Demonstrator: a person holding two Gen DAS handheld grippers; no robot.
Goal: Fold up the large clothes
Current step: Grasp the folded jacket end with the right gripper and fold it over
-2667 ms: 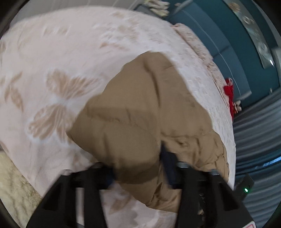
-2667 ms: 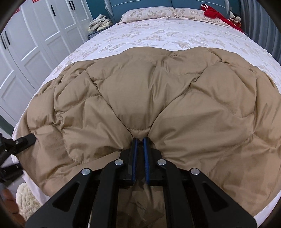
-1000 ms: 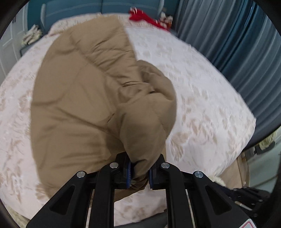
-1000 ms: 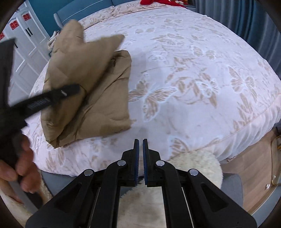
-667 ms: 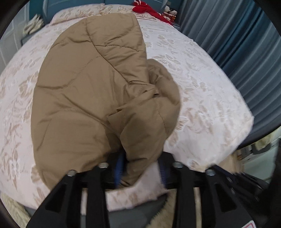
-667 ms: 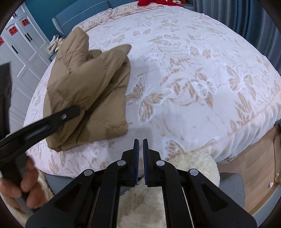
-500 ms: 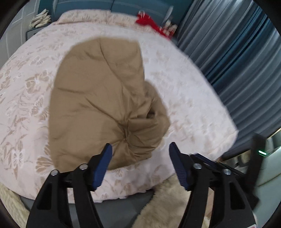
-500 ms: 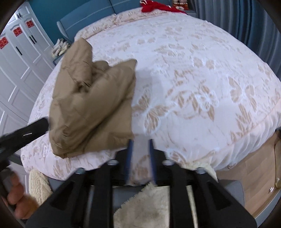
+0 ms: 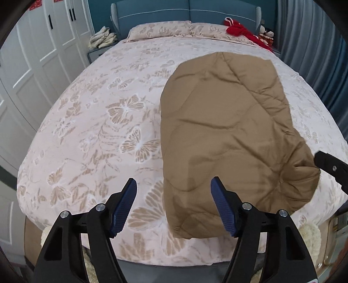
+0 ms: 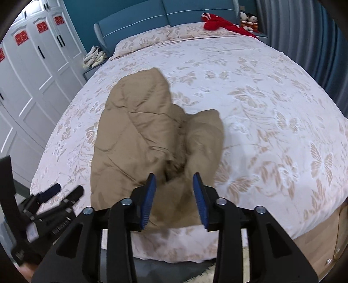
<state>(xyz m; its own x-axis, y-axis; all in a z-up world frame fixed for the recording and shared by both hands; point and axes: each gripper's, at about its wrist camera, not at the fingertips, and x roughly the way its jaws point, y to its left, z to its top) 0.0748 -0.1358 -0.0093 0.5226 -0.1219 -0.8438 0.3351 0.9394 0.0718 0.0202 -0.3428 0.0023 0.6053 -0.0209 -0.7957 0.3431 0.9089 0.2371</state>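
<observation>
A tan quilted padded garment lies folded in a long bundle on the bed, near its foot edge. It also shows in the right wrist view, with a puffy lump at its near right corner. My left gripper is open and empty, its jaws wide apart over the garment's near left edge. My right gripper is open and empty, its jaws on either side of the garment's near end, above it. The right gripper's tip shows in the left wrist view; the left gripper shows in the right wrist view.
The bed has a pale cover with tan butterflies. A blue headboard, pillows and a red cloth are at the far end. White wardrobes stand left, grey curtains right. A fluffy rug lies below.
My left gripper opened and let go of the garment, then drew back. My right gripper opened and moved left over the garment's near end. The garment now lies flat on the bed.
</observation>
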